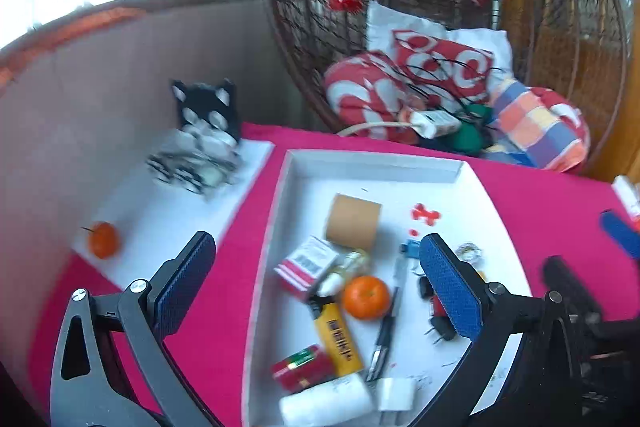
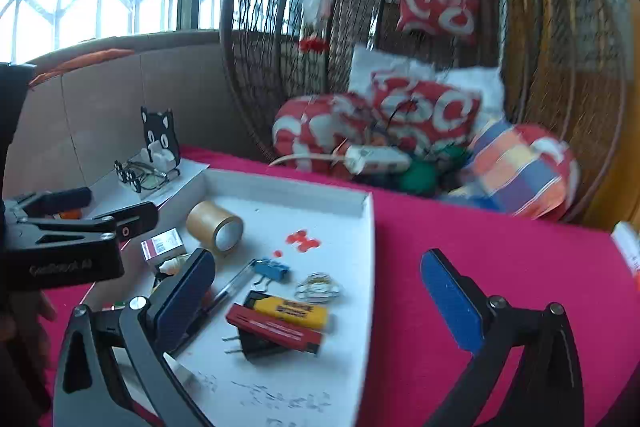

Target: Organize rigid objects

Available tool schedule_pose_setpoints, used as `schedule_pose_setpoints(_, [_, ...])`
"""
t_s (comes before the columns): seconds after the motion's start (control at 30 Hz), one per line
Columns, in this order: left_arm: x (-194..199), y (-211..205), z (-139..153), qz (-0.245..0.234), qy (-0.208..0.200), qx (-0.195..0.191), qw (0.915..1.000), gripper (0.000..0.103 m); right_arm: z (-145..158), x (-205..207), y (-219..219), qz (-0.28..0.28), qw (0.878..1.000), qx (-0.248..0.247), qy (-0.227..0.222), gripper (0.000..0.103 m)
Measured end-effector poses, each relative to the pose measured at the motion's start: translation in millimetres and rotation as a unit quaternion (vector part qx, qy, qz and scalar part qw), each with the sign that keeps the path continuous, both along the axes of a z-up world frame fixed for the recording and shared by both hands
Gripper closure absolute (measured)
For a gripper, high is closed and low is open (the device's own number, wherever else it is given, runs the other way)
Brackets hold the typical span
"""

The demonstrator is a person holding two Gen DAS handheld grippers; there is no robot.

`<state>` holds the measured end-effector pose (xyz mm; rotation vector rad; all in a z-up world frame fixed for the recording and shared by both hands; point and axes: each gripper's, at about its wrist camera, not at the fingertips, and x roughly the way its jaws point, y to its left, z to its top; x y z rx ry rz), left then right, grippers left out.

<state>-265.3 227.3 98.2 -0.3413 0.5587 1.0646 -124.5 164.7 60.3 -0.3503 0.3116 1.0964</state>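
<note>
A white tray (image 1: 376, 163) on the pink cloth holds a brown tape roll (image 1: 353, 223), a red-and-white box (image 1: 306, 265), an orange (image 1: 366, 297), a yellow lighter (image 1: 336, 337), a pen (image 1: 386, 327), a red battery pack (image 1: 302, 367) and a white roll (image 1: 326, 403). My left gripper (image 1: 316, 241) stands open over the tray's near left part, with nothing between its pads. My right gripper (image 2: 316, 255) is open too, above the tray's right side, near a blue binder clip (image 2: 272, 269), key rings (image 2: 318, 287), a second lighter (image 2: 292, 311), a red box (image 2: 276, 331) and a black plug (image 2: 248, 345).
Left of the tray a white sheet (image 1: 168, 211) carries a second orange (image 1: 103, 239) and a cat-shaped holder (image 1: 208, 107) with glasses. Behind the table hangs a wicker chair (image 1: 560, 27) full of cushions, with a power strip (image 1: 438, 121). A cardboard wall (image 1: 100, 75) closes the left.
</note>
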Motion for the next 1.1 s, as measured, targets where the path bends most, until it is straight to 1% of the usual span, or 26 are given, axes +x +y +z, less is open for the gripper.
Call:
schedule_pose_setpoints(0.07, [-4, -13, 13, 0.031, 0.008, 0.029, 0.9991, 0.000, 10, -3, -18, -0.010, 1.000, 0.023, -0.014, 0.000])
schedule_pose_setpoints(0.13, [-9, -24, 27, 0.047, 0.002, 0.043, 0.9980, 0.000, 17, -3, -31, -0.032, 0.998, 0.040, -0.029, 0.000])
schedule_pose_setpoints(0.2, [-13, -35, 38, 0.053, -0.001, 0.055, 0.9970, 0.000, 25, -4, -43, -0.049, 0.997, 0.053, -0.038, 0.000])
schedule_pose_setpoints(0.27, [-16, -45, 47, 0.042, -0.009, 0.055, 0.9975, 0.000, 33, -2, -54, -0.059, 0.995, 0.065, -0.040, 0.000])
schedule_pose_setpoints(0.33, [-25, -52, 56, 0.032, -0.036, 0.051, 0.9975, 0.000, 43, 5, -68, -0.071, 0.994, 0.084, -0.029, 0.000])
schedule_pose_setpoints(0.37, [-34, -57, 61, 0.030, -0.063, 0.051, 0.9963, 0.000, 48, 9, -75, -0.076, 0.992, 0.094, -0.019, 0.000])
schedule_pose_setpoints(0.43, [-40, -62, 68, 0.035, -0.080, 0.046, 0.9951, 0.000, 55, 16, -88, -0.084, 0.990, 0.114, -0.002, 0.000])
schedule_pose_setpoints(0.5, [-42, -68, 74, 0.034, -0.072, 0.046, 0.9958, 0.000, 62, 22, -102, -0.092, 0.987, 0.133, 0.013, 0.000])
schedule_pose_setpoints(0.6, [-40, -84, 78, 0.022, -0.045, 0.063, 0.9968, 0.000, 70, 29, -121, -0.105, 0.982, 0.152, 0.024, 0.000])
schedule_pose_setpoints(0.67, [-41, -94, 78, 0.015, -0.039, 0.067, 0.9968, 0.000, 75, 31, -134, -0.112, 0.979, 0.167, 0.031, 0.000])
schedule_pose_setpoints(0.83, [-52, -109, 86, 0.019, -0.053, 0.078, 0.9954, 0.000, 85, 34, -164, -0.129, 0.971, 0.198, 0.035, 0.000])
schedule_pose_setpoints(0.9, [-55, -116, 90, 0.016, -0.058, 0.084, 0.9946, 0.000, 88, 35, -174, -0.125, 0.969, 0.211, 0.037, 0.000])
schedule_pose_setpoints(1.0, [-61, -128, 99, -0.005, -0.077, 0.081, 0.9937, 0.000, 94, 32, -188, -0.117, 0.966, 0.227, 0.035, 0.000])
schedule_pose_setpoints(1.1, [-64, -141, 107, -0.014, -0.080, 0.089, 0.9927, 0.000, 100, 26, -201, -0.115, 0.964, 0.239, 0.025, 0.000])
